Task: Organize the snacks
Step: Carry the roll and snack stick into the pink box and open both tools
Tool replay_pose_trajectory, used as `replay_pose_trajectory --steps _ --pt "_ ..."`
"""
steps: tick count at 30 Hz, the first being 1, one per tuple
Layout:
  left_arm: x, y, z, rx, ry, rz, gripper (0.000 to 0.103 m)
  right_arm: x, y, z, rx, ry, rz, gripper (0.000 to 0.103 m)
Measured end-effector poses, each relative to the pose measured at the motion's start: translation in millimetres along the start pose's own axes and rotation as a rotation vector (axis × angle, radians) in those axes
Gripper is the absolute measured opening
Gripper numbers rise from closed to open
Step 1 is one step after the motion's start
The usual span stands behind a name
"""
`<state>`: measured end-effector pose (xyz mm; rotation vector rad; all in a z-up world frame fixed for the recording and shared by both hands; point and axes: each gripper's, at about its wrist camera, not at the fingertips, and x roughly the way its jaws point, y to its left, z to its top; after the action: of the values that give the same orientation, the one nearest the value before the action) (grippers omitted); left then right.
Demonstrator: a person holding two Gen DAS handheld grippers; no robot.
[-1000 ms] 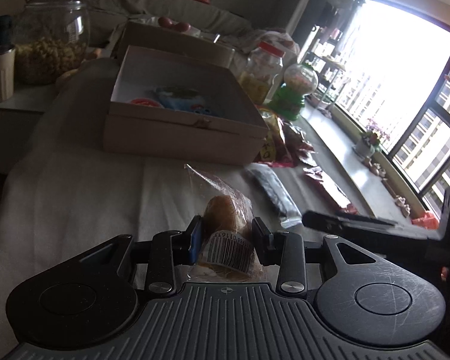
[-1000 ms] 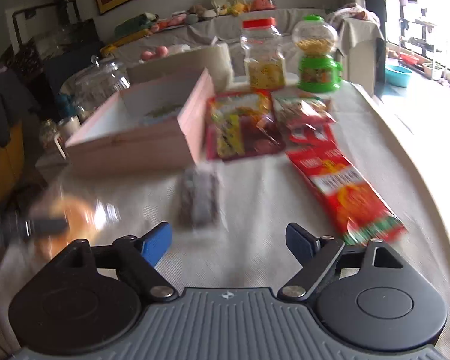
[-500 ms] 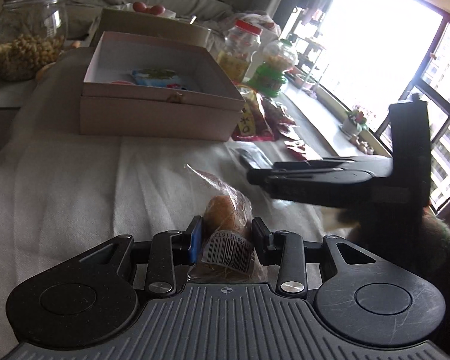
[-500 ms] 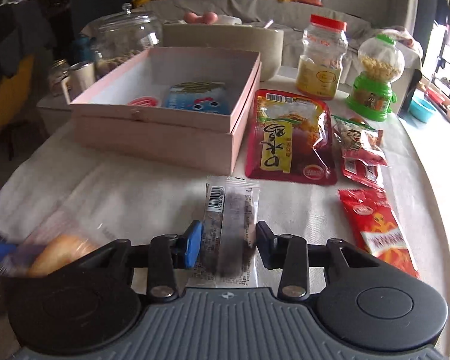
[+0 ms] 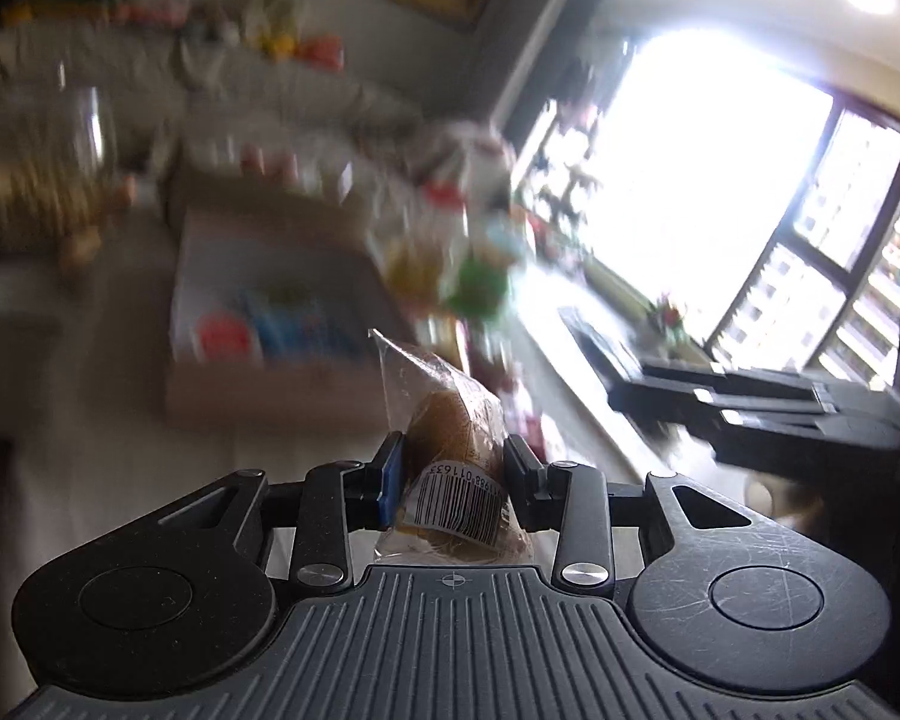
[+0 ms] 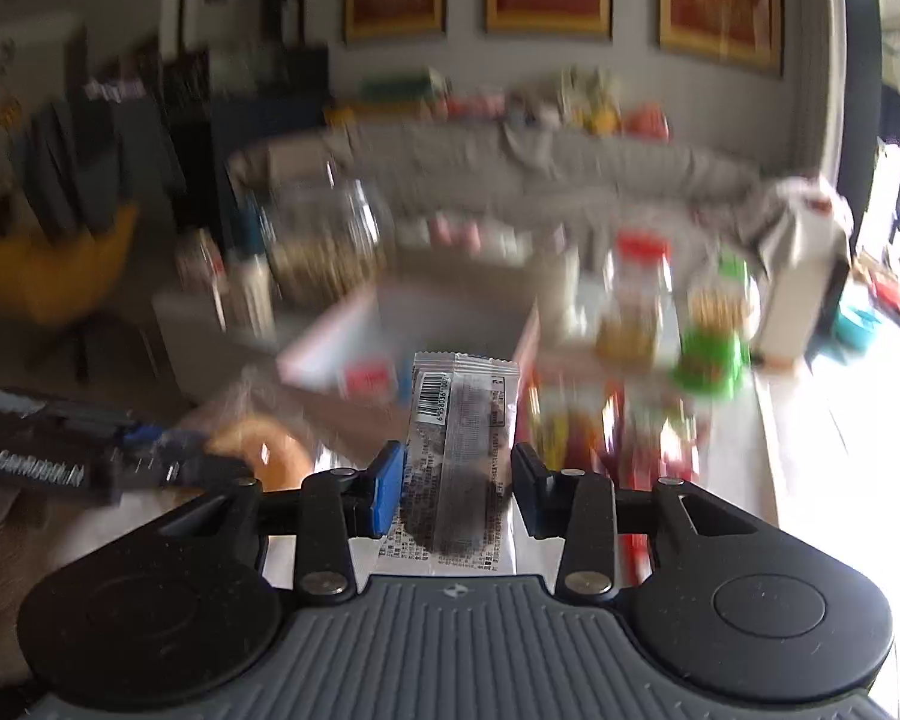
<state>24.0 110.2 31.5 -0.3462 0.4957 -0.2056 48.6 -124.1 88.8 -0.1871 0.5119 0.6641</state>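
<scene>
Carrying both snacks toward the pink box [image 5: 282, 324]: bun packet [image 5: 450, 450] pinched by left gripper [image 5: 450, 474], dark bar [image 6: 459, 450] pinched by right gripper [image 6: 456, 486]; release is best made low inside box.

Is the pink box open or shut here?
Open. The pink box has no lid over it in either wrist view, and packets lie visible on its floor. Motion blur hides what those packets are.
</scene>
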Motion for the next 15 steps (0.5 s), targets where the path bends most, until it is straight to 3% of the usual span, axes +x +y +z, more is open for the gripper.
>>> replay_pose_trajectory --steps 3,6,10,13,15 --pt "-6.9 3.6 46.8 0.046 -0.137 0.065 0.04 -1.8 2.7 36.9 -0.026 -0.079 -0.01 0.039" --pt "10.8 18.4 85.7 0.019 -0.19 0.108 0.04 8.2 4.8 66.9 -0.04 -0.121 -0.031 0.039" --pt "64.1 48.2 111.7 -0.063 -0.153 0.136 0.04 34.2 4.9 89.9 -0.039 -0.115 -0.042 0.039" --pt "113.1 74.2 106.0 -0.115 -0.096 0.111 0.04 61.5 5.5 97.6 -0.049 -0.089 -0.054 0.039" --pt "153.0 88.4 92.4 -0.073 -0.007 0.127 0.041 83.2 4.6 99.4 -0.049 -0.066 -0.069 0.039"
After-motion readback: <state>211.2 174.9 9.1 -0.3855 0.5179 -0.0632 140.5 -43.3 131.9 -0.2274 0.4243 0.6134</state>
